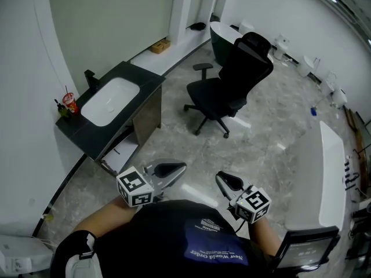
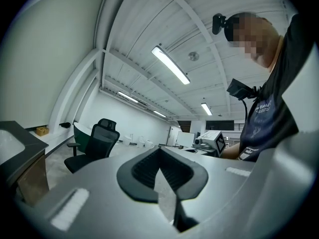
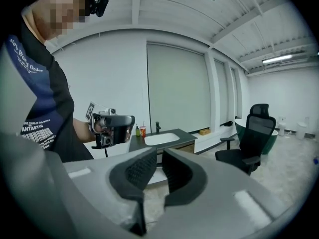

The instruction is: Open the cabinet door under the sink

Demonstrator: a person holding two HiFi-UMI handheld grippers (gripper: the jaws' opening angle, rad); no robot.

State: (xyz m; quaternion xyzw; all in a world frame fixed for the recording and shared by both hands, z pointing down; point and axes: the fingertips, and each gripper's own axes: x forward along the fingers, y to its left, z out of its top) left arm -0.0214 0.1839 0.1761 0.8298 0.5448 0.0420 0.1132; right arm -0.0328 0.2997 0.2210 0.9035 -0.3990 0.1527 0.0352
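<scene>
The dark vanity top with its white sink stands against the left wall. Under it is the brown cabinet front, with a pale panel low at its near end. Whether the door stands ajar I cannot tell. My left gripper and right gripper hover close to the person's chest, well short of the cabinet, and touch nothing. In the left gripper view the left gripper has its pads meeting, empty. The right gripper shows a narrow empty gap, with the cabinet beyond it.
A black office chair stands on the marble floor right of the vanity. A dark green tub sits at the back, a cardboard box by the wall. On the vanity stand a red cup and a faucet. A white counter runs along the right.
</scene>
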